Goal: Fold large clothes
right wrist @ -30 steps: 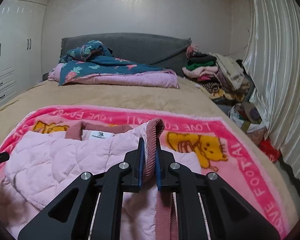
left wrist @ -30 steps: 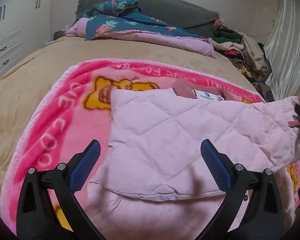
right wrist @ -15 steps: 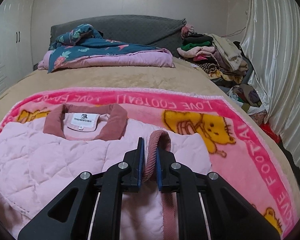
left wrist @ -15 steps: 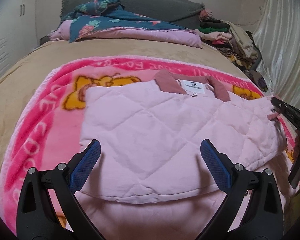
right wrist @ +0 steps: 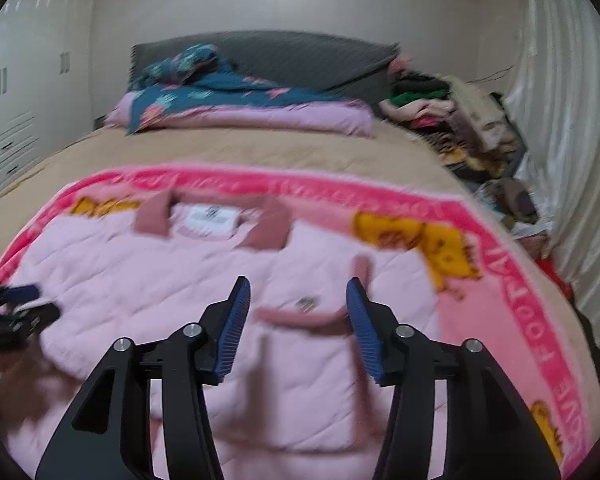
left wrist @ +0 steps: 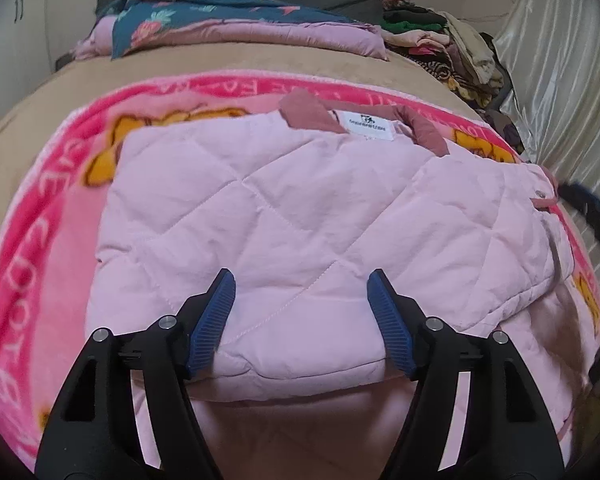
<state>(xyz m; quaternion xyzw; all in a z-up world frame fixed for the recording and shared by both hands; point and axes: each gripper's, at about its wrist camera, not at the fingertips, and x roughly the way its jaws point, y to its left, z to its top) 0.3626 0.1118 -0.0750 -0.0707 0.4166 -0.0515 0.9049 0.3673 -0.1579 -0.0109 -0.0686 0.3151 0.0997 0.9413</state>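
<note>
Right hand-held gripper (right wrist: 296, 312) jaws just opened, cuff (right wrist: 300, 316) released; left hand-held gripper (left wrist: 300, 304) narrowing, spread over jacket (left wrist: 300, 208) on blanket (left wrist: 40, 208).

Tan bed (right wrist: 260, 148); grey headboard (right wrist: 300, 56); white wardrobe (right wrist: 16, 112); pale curtain (right wrist: 560, 128)

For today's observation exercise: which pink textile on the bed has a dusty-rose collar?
The quilted jacket, nearest, atop the cartoon blanket; that and the far quilt have none.

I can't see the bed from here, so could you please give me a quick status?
Left gripper jaws open, closing. Right gripper jaws opening, cuff released. Jacket flat on blanket. Nothing in the way.
</note>
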